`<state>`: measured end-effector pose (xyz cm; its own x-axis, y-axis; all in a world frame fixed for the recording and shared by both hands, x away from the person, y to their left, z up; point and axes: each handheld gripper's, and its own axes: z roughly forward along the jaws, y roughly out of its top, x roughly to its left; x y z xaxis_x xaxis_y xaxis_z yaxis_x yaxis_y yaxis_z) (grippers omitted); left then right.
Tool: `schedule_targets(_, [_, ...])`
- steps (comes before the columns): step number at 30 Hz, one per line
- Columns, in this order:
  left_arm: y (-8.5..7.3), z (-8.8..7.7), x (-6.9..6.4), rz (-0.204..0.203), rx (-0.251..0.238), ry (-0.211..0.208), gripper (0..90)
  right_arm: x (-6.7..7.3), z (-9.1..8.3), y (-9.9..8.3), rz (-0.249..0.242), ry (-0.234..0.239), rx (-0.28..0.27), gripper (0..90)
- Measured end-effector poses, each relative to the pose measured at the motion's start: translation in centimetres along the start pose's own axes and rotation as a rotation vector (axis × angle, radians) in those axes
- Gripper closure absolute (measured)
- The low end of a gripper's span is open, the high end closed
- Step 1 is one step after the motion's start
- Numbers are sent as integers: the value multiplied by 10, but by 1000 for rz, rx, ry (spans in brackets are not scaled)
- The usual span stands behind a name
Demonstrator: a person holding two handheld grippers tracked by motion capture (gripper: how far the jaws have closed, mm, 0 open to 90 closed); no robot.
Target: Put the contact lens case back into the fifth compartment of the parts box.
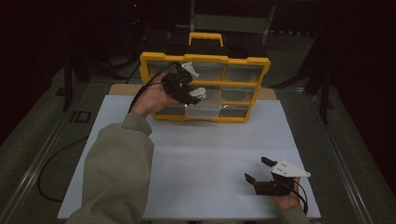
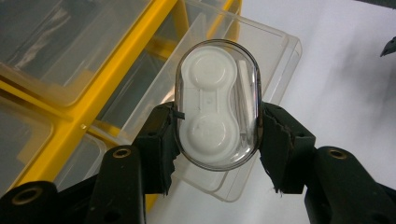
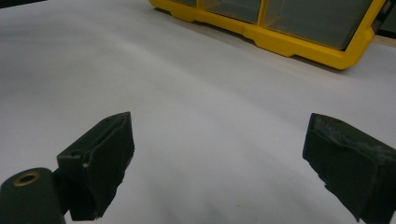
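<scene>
**Left gripper's got the little clear case, right one just sitting open**

So the left gripper [image 2: 217, 140] is clamped on a small clear oval case [image 2: 217, 105] with a white double-cup insert inside, pads pressing on both of its sides. It's held up at the far left, right in front of the yellow organizer [image 1: 205, 59], over a clear drawer [image 2: 261, 56] that's pulled out. The right gripper [image 1: 258, 171] rests near the right edge of the white surface [image 1: 196, 158], jaws spread wide with nothing between them, well apart from the organizer.
</scene>
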<state>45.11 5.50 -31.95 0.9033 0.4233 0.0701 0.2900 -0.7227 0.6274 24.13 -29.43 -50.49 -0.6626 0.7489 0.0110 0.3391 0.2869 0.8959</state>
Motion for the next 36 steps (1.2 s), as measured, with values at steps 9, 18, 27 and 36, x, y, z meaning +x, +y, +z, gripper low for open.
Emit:
schedule_targets(9, [1,6,0,-16,13,11,492,0,0,0,-2,-1,-1,86])
schedule_targets(18, [1,8,1,-67,3,77,153,0,-1,0,0,-1,-1,86])
schedule_targets(27, [-5,0,6,-98,-16,53,0,1,0,0,2,1,-2,86])
schedule_targets(36, [-19,-10,-1,-86,-47,70,0,1,0,0,2,0,-3,86])
